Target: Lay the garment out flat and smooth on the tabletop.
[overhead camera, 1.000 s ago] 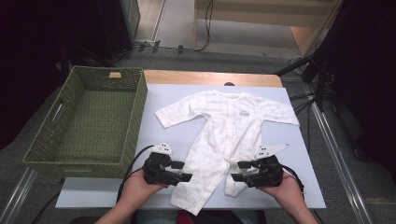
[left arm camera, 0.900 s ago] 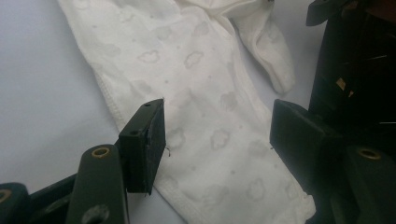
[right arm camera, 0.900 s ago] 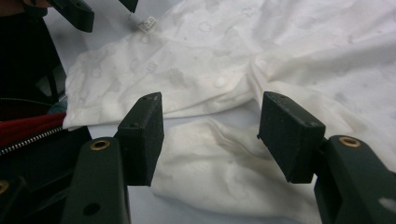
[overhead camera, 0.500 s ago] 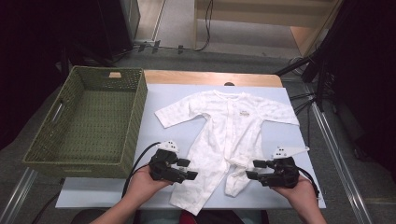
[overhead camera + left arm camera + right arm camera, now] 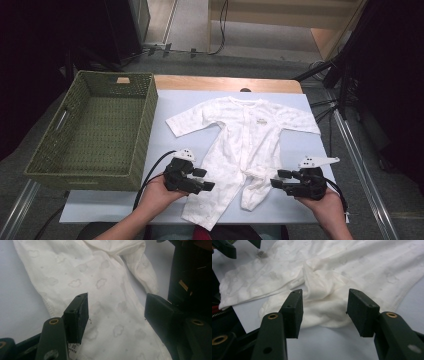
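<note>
Left gripper hovers over the near left leg of the baby suit, fingers apart with cloth under the gap. Right gripper faces the bunched right foot; its fingers have just been closing but stand apart, unclamped. The suit lies flat and face up on the tabletop, legs toward the person. It is likely light, soft and limp: pinch hems or cuffs. A basket sits farther left.

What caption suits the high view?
Two open hand-held grippers flank a white baby romper beside a green basket.
</note>
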`<state>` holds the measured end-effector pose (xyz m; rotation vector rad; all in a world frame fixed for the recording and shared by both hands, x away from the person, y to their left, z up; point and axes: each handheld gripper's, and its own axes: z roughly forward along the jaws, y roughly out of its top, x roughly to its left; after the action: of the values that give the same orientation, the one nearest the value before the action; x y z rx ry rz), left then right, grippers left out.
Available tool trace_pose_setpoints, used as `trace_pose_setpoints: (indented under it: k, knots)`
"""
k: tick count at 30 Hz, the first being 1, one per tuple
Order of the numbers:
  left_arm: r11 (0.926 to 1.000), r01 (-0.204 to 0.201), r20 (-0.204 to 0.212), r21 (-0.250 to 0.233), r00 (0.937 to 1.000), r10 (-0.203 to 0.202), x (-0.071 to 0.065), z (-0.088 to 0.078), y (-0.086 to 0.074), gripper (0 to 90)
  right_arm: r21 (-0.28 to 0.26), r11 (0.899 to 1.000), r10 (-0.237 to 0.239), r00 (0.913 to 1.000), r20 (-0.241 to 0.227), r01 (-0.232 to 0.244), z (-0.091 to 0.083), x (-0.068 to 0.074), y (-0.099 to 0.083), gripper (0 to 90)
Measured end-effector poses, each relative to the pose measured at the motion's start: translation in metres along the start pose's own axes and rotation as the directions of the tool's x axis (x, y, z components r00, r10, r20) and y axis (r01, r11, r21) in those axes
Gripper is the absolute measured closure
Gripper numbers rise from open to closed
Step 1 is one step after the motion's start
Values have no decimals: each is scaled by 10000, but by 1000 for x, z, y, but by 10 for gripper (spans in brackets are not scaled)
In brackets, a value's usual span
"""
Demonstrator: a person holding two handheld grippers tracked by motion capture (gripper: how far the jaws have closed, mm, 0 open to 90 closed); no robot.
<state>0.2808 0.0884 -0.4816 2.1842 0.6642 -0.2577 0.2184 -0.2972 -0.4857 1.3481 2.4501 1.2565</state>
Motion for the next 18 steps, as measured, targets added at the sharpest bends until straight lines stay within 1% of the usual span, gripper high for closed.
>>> trace_pose_setpoints:
  k: [3, 7, 10, 13, 14, 16, 18]
  knots:
    - [10000, -6, -29, 10, 10000, 6, 0, 0, 0, 364, 66, 10000, -62, 10000, -66, 63, 6, 4, 3, 474]
    - [10000, -16, -55, 14, 10000, 16, 0, 0, 0, 364, 226, 9997, 77, 9997, -239, -72, 15, 7, 7, 492]
    - [10000, -16, -74, 21, 10000, 16, 0, 0, 0, 364, 348, 9992, 210, 9995, -252, -201, 22, 9, 11, 530]
    - [10000, -12, -103, 48, 9999, 13, 1, 0, 0, 364, 569, 9977, 389, 9990, -231, -375, 31, 10, 14, 623]
    - [10000, -8, -102, 50, 9999, 9, 1, 0, 0, 364, 756, 9962, 444, 9988, -213, -426, 34, 10, 16, 696]
    - [10000, -34, -129, 57, 9999, 34, 1, 0, 0, 365, 952, 9942, 534, 9981, -294, -504, 38, 10, 19, 803]
    - [10000, -43, -144, 61, 9999, 43, 0, 0, 0, 365, 920, 9949, 455, 9984, -339, -422, 38, 11, 24, 836]
